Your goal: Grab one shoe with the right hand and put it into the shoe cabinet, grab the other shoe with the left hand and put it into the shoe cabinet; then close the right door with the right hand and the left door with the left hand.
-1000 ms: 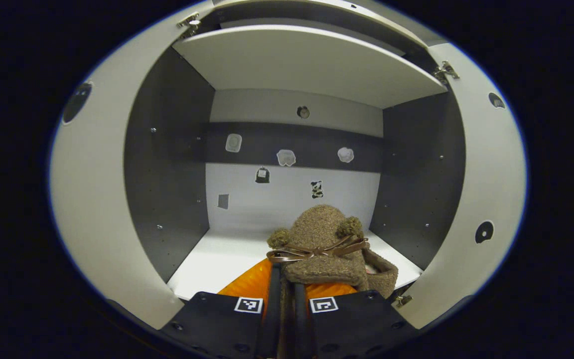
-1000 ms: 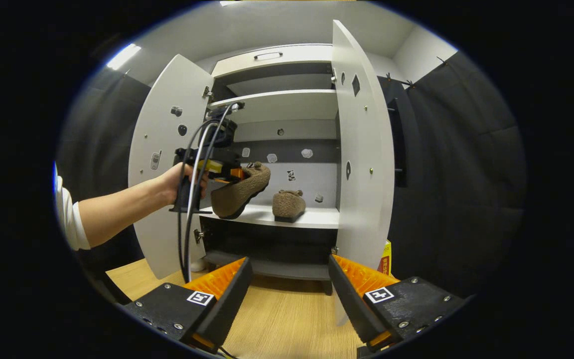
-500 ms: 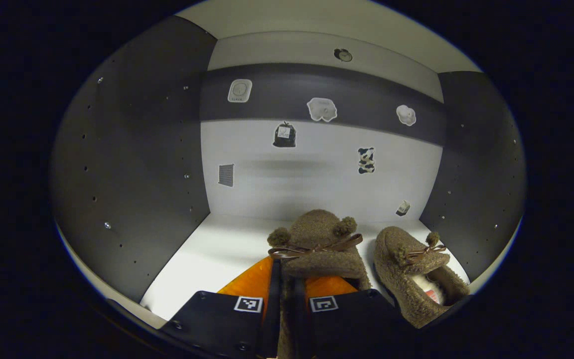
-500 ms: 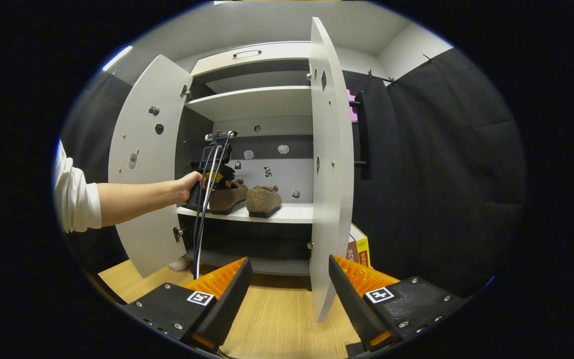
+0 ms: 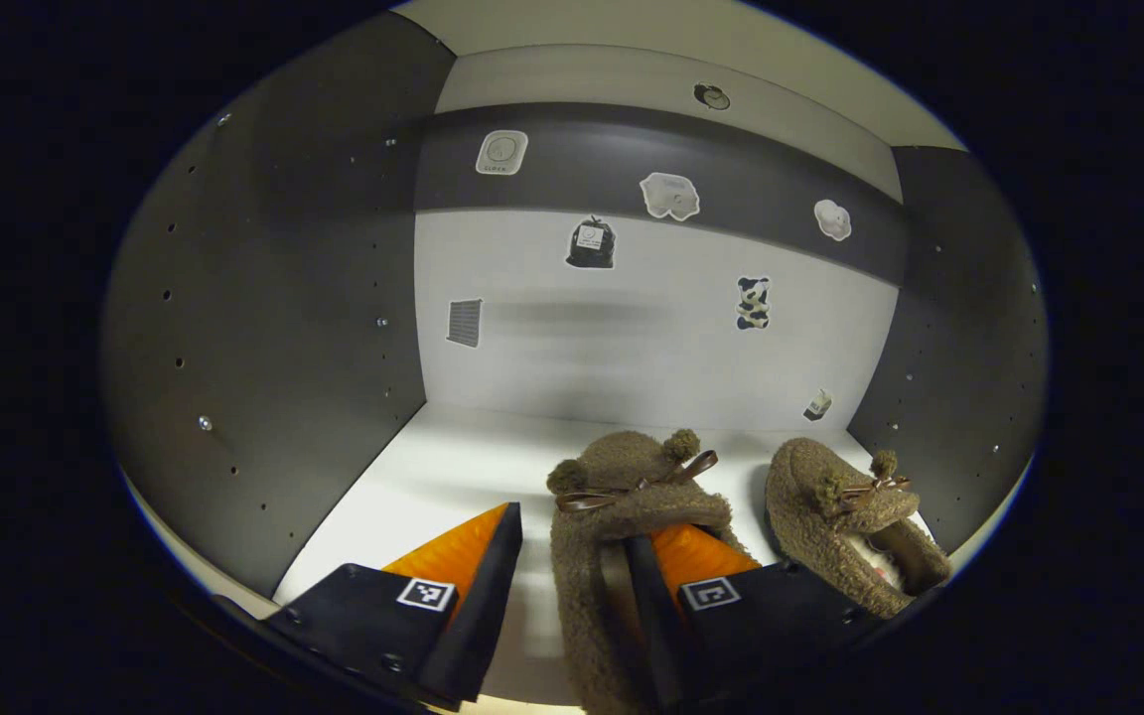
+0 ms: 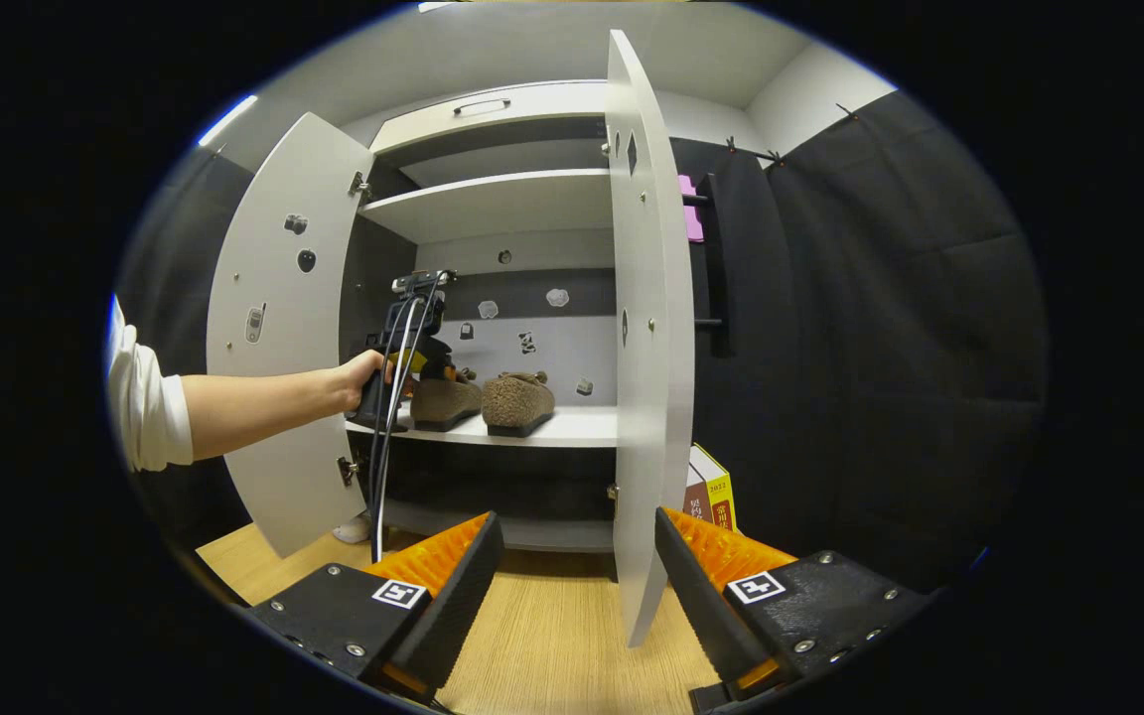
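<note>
Two fuzzy brown slippers, one (image 5: 622, 506) beside the other (image 5: 845, 516), sit on the white cabinet shelf (image 5: 433, 477). The left gripper (image 5: 572, 586) is spread apart around the first; the right gripper (image 6: 572, 576) hangs apart outside.

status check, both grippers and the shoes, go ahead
Left gripper open, one finger inside fuzzy brown shoe on white cabinet shelf. Second brown shoe beside it. Right gripper open, empty. Both doors open.
</note>
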The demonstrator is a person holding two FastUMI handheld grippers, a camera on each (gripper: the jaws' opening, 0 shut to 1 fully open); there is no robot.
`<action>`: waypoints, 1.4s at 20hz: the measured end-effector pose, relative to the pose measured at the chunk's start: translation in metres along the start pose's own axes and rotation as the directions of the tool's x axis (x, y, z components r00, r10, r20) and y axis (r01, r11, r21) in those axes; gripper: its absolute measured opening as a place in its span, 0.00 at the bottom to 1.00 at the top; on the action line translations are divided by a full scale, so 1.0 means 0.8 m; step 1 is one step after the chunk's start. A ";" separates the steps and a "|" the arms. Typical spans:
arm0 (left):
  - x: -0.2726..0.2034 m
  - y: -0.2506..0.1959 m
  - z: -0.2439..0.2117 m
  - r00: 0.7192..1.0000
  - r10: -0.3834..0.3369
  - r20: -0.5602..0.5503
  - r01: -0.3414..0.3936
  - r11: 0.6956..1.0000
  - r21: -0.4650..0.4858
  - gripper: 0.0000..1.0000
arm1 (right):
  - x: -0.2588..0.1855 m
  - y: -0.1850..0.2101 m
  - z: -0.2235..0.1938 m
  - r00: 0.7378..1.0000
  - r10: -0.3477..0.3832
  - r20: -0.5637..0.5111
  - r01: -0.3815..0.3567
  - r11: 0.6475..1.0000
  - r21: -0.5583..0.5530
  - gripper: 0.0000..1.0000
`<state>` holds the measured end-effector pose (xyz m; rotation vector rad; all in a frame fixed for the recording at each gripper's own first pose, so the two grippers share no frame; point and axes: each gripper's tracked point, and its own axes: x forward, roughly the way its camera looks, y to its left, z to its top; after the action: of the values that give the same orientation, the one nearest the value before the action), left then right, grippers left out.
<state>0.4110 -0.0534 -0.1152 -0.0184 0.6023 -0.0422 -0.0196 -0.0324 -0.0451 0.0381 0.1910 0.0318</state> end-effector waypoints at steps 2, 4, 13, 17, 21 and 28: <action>-0.007 -0.002 0.003 1.000 -0.019 0.006 0.019 1.000 0.004 0.86 | 0.001 0.003 0.003 1.000 0.008 0.005 -0.008 1.000 0.003 0.94; -0.018 -0.003 0.008 0.999 -0.032 0.021 0.031 0.999 0.009 0.89 | 0.002 0.007 0.006 1.000 0.015 0.011 -0.015 1.000 -0.001 0.94; -0.132 -0.020 0.071 0.970 -0.101 0.220 0.087 0.993 0.076 0.95 | -0.005 0.022 0.013 0.998 0.046 0.030 -0.046 0.999 -0.001 0.94; -0.212 -0.027 0.087 0.931 -0.141 0.336 0.112 0.988 0.104 0.95 | -0.007 0.028 0.017 0.997 0.065 0.045 -0.066 0.998 0.013 0.94; -0.284 -0.031 0.068 0.904 -0.175 0.390 0.140 0.983 0.117 0.95 | -0.012 0.031 0.023 0.995 0.085 0.058 -0.086 0.996 0.022 0.91; -0.378 -0.026 -0.016 0.890 -0.169 0.424 0.143 0.985 0.093 0.94 | -0.024 0.031 0.028 0.990 0.116 0.082 -0.119 0.993 0.025 0.94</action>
<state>0.1542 -0.0609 0.0457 -0.0175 0.1527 -0.2078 -0.0345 -0.0090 -0.0184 0.0804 0.1081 0.1447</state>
